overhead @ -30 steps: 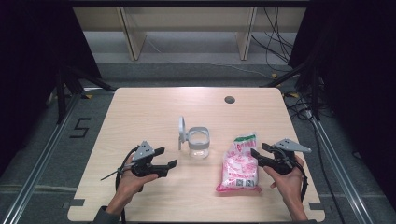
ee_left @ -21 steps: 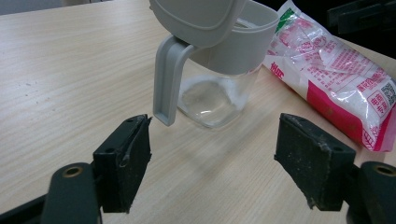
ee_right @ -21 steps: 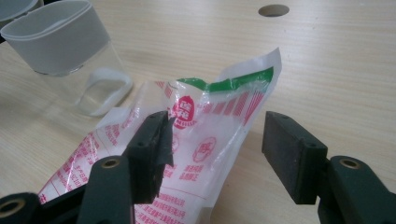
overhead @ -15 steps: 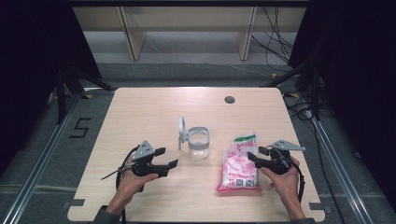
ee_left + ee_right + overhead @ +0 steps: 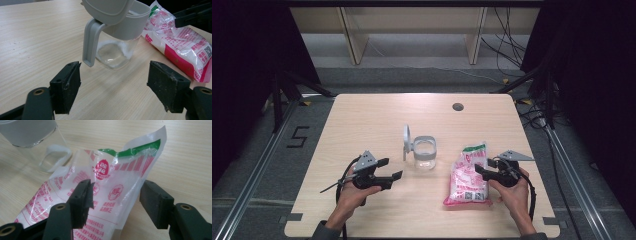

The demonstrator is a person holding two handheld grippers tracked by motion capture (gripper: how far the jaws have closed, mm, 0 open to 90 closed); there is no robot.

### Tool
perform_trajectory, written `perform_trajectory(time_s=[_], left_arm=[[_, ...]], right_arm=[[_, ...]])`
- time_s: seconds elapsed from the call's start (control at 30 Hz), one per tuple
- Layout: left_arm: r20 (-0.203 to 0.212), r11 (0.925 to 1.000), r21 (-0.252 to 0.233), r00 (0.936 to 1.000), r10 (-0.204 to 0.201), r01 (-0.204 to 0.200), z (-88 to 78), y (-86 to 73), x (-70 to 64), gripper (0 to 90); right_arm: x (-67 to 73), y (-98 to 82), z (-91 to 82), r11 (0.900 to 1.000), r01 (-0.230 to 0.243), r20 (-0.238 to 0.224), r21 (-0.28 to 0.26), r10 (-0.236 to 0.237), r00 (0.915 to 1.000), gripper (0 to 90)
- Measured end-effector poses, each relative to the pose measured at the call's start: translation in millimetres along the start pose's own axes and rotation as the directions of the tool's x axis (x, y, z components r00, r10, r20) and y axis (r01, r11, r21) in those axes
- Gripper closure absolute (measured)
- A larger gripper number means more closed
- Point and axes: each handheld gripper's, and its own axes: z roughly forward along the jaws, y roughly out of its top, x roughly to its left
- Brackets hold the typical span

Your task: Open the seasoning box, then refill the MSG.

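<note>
Bag of sugar (image 5: pixel 467 175) flat on the desk (image 5: pixel 377 120), top end right between the right claw (image 5: pixel 115 195) jaws, which have just been closing a bit but aren't pinching yet. Probably lining up to lift and pour. Jar (image 5: pixel 117 42) with lid flipped up, just ahead of the wide-open, empty left claw (image 5: pixel 113 86), likely ready to steady it.

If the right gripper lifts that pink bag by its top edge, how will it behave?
The bag is thin crinkled film, so it will probably flop and sag. Its white granular fill looks heavy and may shift downward. Glossy plastic could slip between the right gripper jaws.
</note>
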Motion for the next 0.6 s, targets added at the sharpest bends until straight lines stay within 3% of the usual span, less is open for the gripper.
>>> perform_trajectory(time_s=[0.03, 0.07, 0.1, 0.17, 0.2, 0.23, 0.33, 0.43, 0.47, 0.6], left_arm=[[0.0, 1.0, -0.004, 1.0, -0.003, 0.003, 0.4, -0.3, -0.6, 25.7], [-0.005, 1.0, -0.005, 1.0, -0.004, 0.004, 0.5, -0.2, -1.2, 25.7], [0.0, 1.0, -0.006, 1.0, 0.0, 0.0, 0.8, -0.3, -0.6, 25.7], [0.0, 1.0, -0.004, 1.0, -0.001, 0.001, 0.7, 0.1, -1.0, 25.7], [-0.005, 1.0, 0.002, 1.0, 0.002, -0.002, 0.6, 0.1, -1.1, 25.7], [-0.004, 1.0, 0.003, 1.0, 0.002, -0.002, 0.7, -0.2, -1.0, 25.7], [-0.007, 1.0, 0.004, 1.0, -0.001, 0.001, 0.9, -0.8, -1.3, 25.4], [0.002, 1.0, 0.001, 1.0, 0.003, -0.003, 0.8, -0.5, -2.9, 25.4], [0.004, 1.0, 0.0, 1.0, 0.009, -0.009, 0.8, -0.4, -3.2, 25.4], [0.0, 0.9999, 0.004, 0.9999, 0.011, -0.011, 2.0, -1.4, -4.1, 25.4]], right_arm=[[0.2, -0.3, 1.4, 1.0, -0.014, -0.002, 0.008, 0.014, 0.9999, 43.8], [-3.7, 0.1, 3.5, 0.999, 0.033, -0.004, -0.002, -0.033, 0.9995, 44.0], [-2.9, -0.1, 5.1, 1.0, 0.017, -0.026, 0.007, -0.017, 0.9995, 44.0], [-2.0, 0.0, 8.4, 1.0, 0.02, -0.009, 0.015, -0.02, 0.9998, 43.9], [1.5, -0.2, 6.6, 0.999, -0.02, -0.012, 0.04, 0.02, 0.9997, 44.0], [-2.7, -0.1, 9.6, 1.0, 0.023, -0.022, 0.016, -0.023, 0.9995, 44.0], [-1.5, -0.9, 13.2, 0.999, -0.011, -0.035, 0.038, 0.012, 0.9993, 45.1], [-3.4, -1.0, 15.0, 0.999, 0.02, -0.02, 0.043, -0.019, 0.9996, 46.4], [-2.7, -1.1, 15.7, 0.999, 0.01, -0.043, 0.039, -0.008, 0.999, 46.4], [-2.1, -1.0, 17.4, 0.999, 0.017, -0.039, 0.045, -0.016, 0.9991, 46.0]])
